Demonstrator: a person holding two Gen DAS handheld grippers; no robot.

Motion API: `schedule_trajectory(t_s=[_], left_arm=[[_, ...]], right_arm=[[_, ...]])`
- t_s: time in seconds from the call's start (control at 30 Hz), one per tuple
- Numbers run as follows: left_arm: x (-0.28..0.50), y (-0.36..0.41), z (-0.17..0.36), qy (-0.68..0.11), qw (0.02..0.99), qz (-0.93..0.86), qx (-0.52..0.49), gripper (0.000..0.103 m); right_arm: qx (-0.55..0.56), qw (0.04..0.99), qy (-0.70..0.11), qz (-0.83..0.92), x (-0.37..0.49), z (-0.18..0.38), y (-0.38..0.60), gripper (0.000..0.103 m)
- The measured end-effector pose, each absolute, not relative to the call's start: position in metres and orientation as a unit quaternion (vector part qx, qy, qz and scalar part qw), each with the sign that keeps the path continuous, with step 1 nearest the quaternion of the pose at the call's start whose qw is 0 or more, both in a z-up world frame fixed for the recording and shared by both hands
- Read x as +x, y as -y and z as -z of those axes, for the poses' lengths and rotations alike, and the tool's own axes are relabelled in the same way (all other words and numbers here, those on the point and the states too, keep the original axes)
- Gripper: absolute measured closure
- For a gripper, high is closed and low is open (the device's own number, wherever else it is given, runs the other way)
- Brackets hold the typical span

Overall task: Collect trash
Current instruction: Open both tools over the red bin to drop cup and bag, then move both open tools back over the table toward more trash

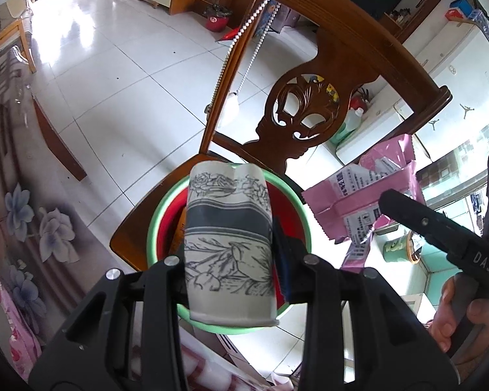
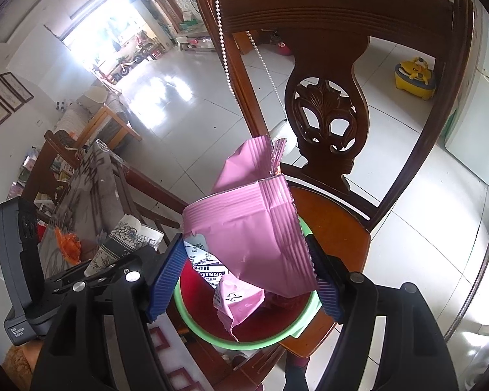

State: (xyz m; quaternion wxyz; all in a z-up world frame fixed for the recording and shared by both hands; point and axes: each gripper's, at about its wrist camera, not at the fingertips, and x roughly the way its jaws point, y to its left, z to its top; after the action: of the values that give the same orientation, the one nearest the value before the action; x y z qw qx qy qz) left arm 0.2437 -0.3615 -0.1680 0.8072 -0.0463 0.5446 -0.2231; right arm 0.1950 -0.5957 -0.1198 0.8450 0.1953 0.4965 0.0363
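My left gripper (image 1: 231, 254) is shut on a white paper cup (image 1: 228, 244) printed with grey flowers, held upright. Behind and below it sits a red basin with a green rim (image 1: 304, 215) on a wooden chair's seat (image 1: 137, 224). In the right wrist view my right gripper (image 2: 244, 273) is shut on a crumpled pink snack bag (image 2: 254, 228), its blue pads (image 2: 166, 277) pressing both edges. The bag hangs over the same basin (image 2: 244, 345). The left wrist view shows that bag (image 1: 358, 195) at the right, with the cup (image 2: 120, 241) at the left of the right wrist view.
The chair's carved backrest (image 2: 326, 120) rises behind the basin, with a white bead string (image 2: 225, 49) draped over it. A table with a floral cloth (image 1: 32, 228) lies to the left, an orange wrapper (image 2: 68, 244) on it. White tiled floor (image 1: 114, 81) stretches beyond.
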Motion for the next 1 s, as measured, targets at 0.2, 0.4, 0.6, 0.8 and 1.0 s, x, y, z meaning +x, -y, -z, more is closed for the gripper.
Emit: schedule_trajectory(t_s=[0.2,0.4,0.6,0.8,1.0], left_arm=[[0.248,0.364,0.17,-0.546,0.806,0.222,-0.048,0.058],[0.25,0.356,0.168,-0.539,0.811,0.218,-0.066,0.024],[0.252,0.298,0.152,-0.507,0.846,0.141,-0.09,0.02],[0.249,0.178,0.142,-0.451,0.882,-0.046,-0.131,0.011],[0.264,0.097,0.167,-0.485,0.852,-0.143,-0.134,0.01]], right_arm=[[0.196,0.842,-0.502,-0.039,0.199,0.125,0.597,0.033],[0.199,0.833,-0.515,-0.04,0.204,0.133,0.595,0.025],[0.199,0.829,-0.522,-0.032,0.204,0.142,0.588,0.012],[0.203,0.822,-0.531,-0.033,0.205,0.15,0.578,0.011],[0.206,0.819,-0.534,-0.042,0.206,0.15,0.558,0.011]])
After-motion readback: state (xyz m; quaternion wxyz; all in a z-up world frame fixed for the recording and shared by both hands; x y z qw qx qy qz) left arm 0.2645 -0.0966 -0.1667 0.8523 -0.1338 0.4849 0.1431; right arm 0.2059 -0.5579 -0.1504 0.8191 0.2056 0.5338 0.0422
